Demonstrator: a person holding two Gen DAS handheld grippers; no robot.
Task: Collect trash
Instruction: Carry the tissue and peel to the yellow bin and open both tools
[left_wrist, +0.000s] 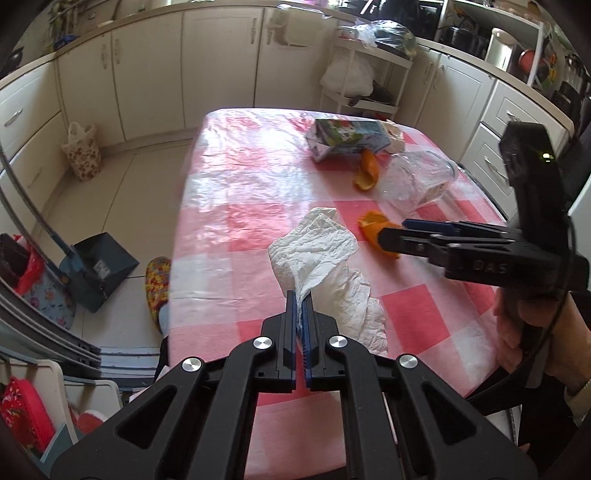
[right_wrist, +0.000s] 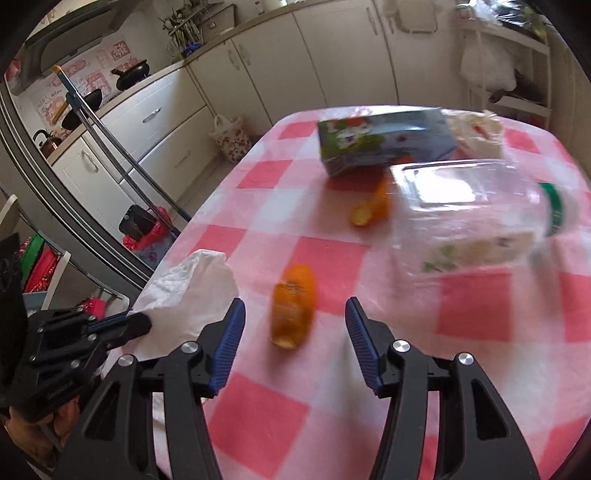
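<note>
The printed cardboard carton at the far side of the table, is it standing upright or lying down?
Lying down: the printed cardboard carton rests on its long side on the pink checked tablecloth.

R gripper (right_wrist: 295, 325) fingers spread w/ orange peel (right_wrist: 293, 306) between

The left gripper (left_wrist: 301, 299) is clamped tight, fingers nearly touching; the right gripper (right_wrist: 295, 317) is spread wide, level.

A pink-and-white checked tablecloth (left_wrist: 229, 206) spreads ahead of the left gripper. Down on the floor to its left stand a dark dustpan (left_wrist: 105, 266) and, farther off by the cream cabinets (left_wrist: 155, 74), a floral bag (left_wrist: 82, 149). Far ahead stands a white rack (left_wrist: 373, 70).
</note>
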